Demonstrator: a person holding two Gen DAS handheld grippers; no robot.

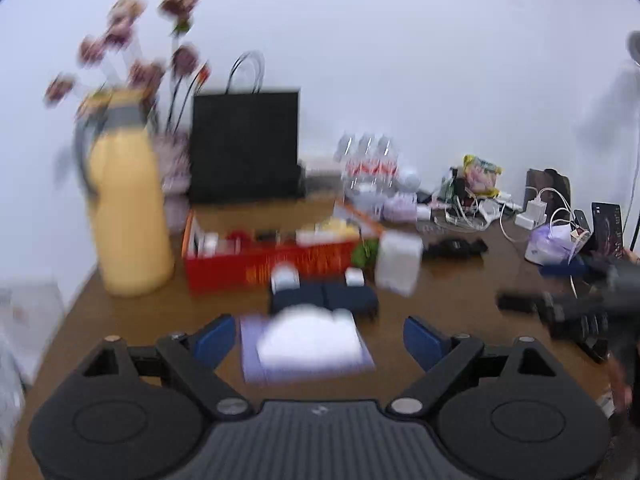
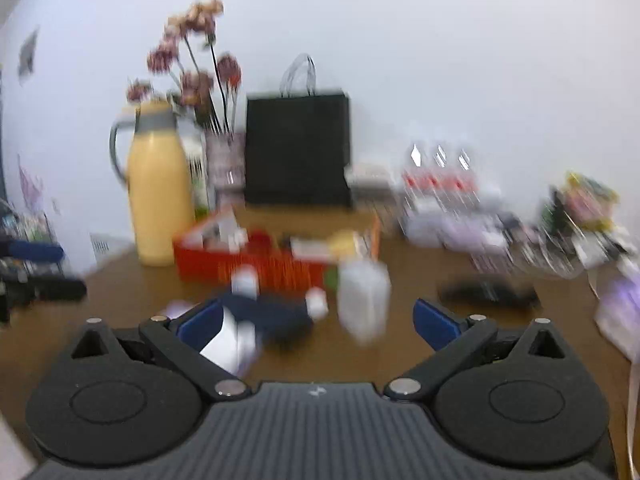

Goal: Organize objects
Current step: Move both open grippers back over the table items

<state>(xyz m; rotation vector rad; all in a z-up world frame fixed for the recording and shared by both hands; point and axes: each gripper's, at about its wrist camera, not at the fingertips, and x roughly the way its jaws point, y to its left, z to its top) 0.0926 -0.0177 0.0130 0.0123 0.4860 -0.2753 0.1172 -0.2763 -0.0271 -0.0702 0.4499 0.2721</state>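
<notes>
Left wrist view showed the left hand-held gripper (image 1: 319,338) spread wide with nothing between its blue pads; the right hand-held gripper (image 2: 318,326) stood just as wide and just as empty in its own view; the frames were smeared, so fine detail was lost. Both pointed across the brown table (image 1: 460,320) at a loose cluster near the front edge: a white object on a pale purple sheet (image 1: 308,350), a dark blue flat case (image 1: 324,298) just behind it with two small white items resting on or against it, and a translucent white box (image 1: 398,262) to the right. Behind these stood the red open box (image 1: 272,266), already holding mixed small things; it looked the likely home for the loose pieces, though that was a judgement.

The step in hand seemed to be between grasps, neither tool committed to an object; the next move would call for choosing one item, lining the pads on either side of it, then closing.

Around it: a yellow thermos jug (image 1: 128,208) stood just left of the red box, a black paper bag (image 1: 245,146) and a vase of flowers (image 1: 176,168) behind, water bottles (image 1: 370,160) and tangled chargers further right; the jug crowded any reach from the left.
</notes>
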